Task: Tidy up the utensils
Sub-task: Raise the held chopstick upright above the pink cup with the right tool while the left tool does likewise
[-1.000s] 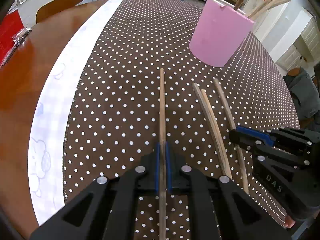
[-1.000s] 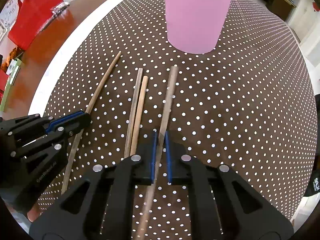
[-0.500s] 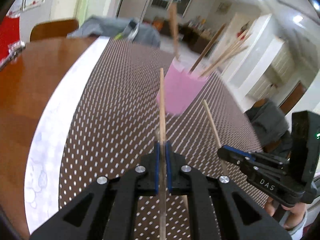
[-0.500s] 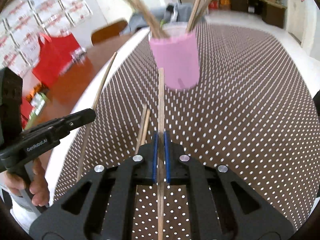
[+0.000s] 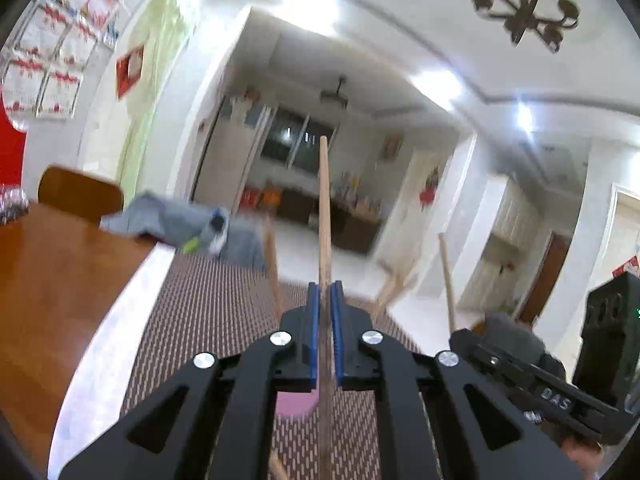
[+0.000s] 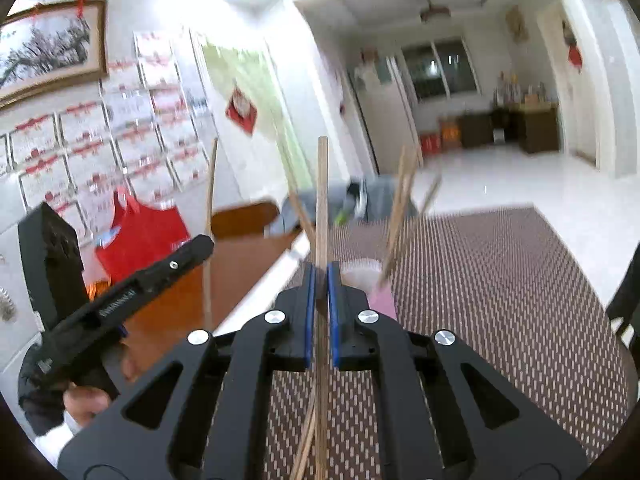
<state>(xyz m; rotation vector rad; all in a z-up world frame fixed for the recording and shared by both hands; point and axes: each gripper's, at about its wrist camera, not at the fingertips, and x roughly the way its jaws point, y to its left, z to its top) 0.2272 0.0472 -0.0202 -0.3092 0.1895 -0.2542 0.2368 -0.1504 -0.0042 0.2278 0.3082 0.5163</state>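
Left wrist view. At the left edge lies the bare brown wood of the surface [image 5: 48,280], with a wooden chair back [image 5: 80,196] beyond it and a grey garment [image 5: 172,224] at the far end. A dotted brown cloth [image 5: 216,320] covers the centre of the surface. At lower centre the left gripper [image 5: 324,308] has its blue pads closed on a wooden chopstick [image 5: 324,208], which rises upright to mid frame. A patch of the pink cup [image 5: 296,404] shows low between the gripper links; blurred sticks rise either side of the gripper. At lower right the right gripper [image 5: 460,338] enters, carrying a second chopstick [image 5: 446,276] that stands upright; its jaws cannot be made out from here.

Right wrist view. At left, a hand [image 6: 86,400] holds the left gripper [image 6: 200,246], with its chopstick [image 6: 210,216] upright against the wall of certificates. A red bag [image 6: 144,236] sits behind it on the bare wood. At centre, the right gripper [image 6: 320,280] is clamped on its chopstick [image 6: 322,200], held vertical. Just right of the pads stands the pink cup [image 6: 380,300] on the dotted cloth [image 6: 500,300], holding several leaning sticks [image 6: 400,208]. Two further chopsticks [image 6: 306,448] lie on the cloth at bottom centre, under the gripper.
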